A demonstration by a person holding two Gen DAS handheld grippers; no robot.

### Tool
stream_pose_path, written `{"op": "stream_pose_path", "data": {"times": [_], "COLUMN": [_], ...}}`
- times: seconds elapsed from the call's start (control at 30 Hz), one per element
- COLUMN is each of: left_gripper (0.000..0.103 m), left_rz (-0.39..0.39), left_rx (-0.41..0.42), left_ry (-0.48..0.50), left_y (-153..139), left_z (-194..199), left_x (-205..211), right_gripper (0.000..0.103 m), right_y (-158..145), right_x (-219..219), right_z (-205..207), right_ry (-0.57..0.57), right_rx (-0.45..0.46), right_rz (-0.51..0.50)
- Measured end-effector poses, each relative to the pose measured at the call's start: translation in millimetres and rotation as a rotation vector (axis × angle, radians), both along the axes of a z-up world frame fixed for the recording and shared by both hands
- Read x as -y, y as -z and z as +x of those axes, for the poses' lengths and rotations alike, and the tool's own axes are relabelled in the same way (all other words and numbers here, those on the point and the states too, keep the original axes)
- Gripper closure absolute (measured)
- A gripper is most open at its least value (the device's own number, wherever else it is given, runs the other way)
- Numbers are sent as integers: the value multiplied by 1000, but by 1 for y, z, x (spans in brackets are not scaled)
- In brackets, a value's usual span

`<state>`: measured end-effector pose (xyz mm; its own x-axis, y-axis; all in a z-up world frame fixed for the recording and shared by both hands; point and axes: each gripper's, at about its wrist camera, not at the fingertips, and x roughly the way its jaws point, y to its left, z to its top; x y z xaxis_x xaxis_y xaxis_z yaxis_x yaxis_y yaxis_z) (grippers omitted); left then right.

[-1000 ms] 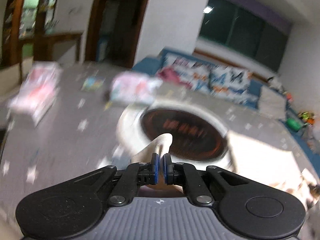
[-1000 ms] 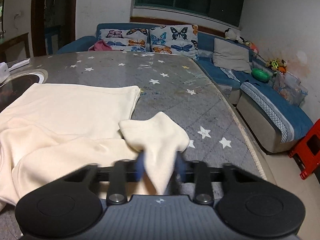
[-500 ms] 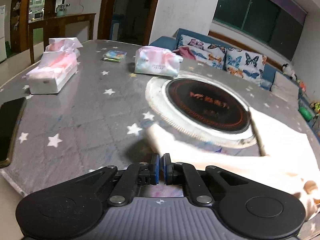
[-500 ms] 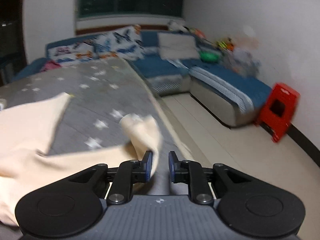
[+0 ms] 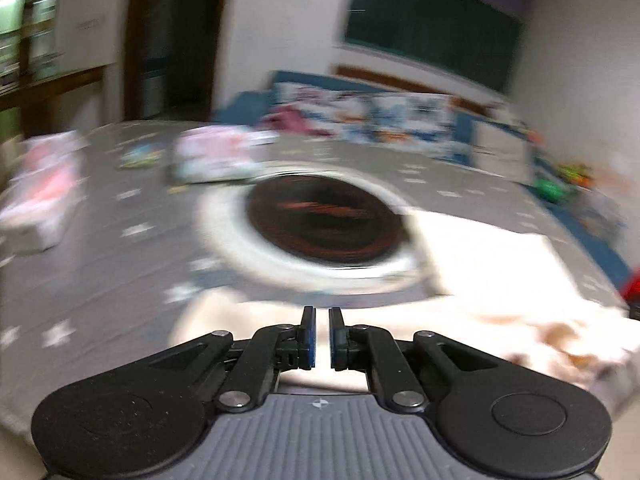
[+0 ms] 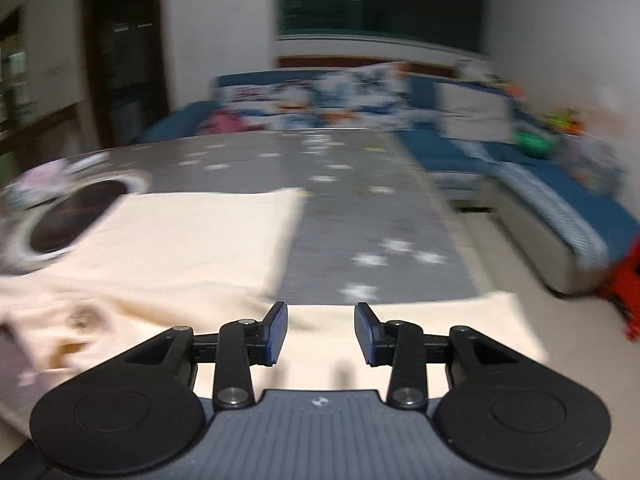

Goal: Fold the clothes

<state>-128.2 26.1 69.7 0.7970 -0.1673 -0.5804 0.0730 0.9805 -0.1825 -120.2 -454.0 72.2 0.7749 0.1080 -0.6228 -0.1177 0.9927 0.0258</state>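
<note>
My right tongs (image 6: 321,330), jaws just opened and empty, hover over the cream garment (image 6: 172,248) stretching leftward across the tabletop (image 6: 360,216), nearer than my closed, seemingly empty left tongs (image 5: 322,338).

The left gripper (image 5: 322,338) is pitched down over the cream garment (image 5: 500,264), its jaws closed with nothing between them. The right gripper (image 6: 321,334), also above the garment, has just been opening; its 2 jaws stand apart, empty.
</note>
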Motion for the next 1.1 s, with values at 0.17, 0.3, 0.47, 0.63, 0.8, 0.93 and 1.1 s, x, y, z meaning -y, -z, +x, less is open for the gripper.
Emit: {"op": "stream_pose_path", "data": {"times": [0.17,0.3,0.47,0.63,0.8,0.93,1.1], "left_gripper": [89,73,71,71,73,93,94], "left_rz": [-27,-12,24,58,91,109,31], "left_rx": [33,32,-17,-78,-110,-92,23], "left_ry": [289,489,610,616,615,609,673], "left_y": [-11,-9,5,24,38,39,17], "left_z": [7,11,22,32,44,38,9], "left_x": [66,122,167,182,183,181,162], "right_gripper": [68,68,72,74,89,97,98], "right_y": [-7,-5,1,13,23,23,7], "right_x": [-41,-72,-99,-107,-109,-107,-99], "right_z": [0,-1,-4,-3,-6,-9,-23], "right_ry": [-191,-317,-418,-449,-446,-429,-441], "right_rx": [-24,-52,-82,-131,-159,-155,-128], "right_rz": [34,43,15,0,-33,-37,-24]}}
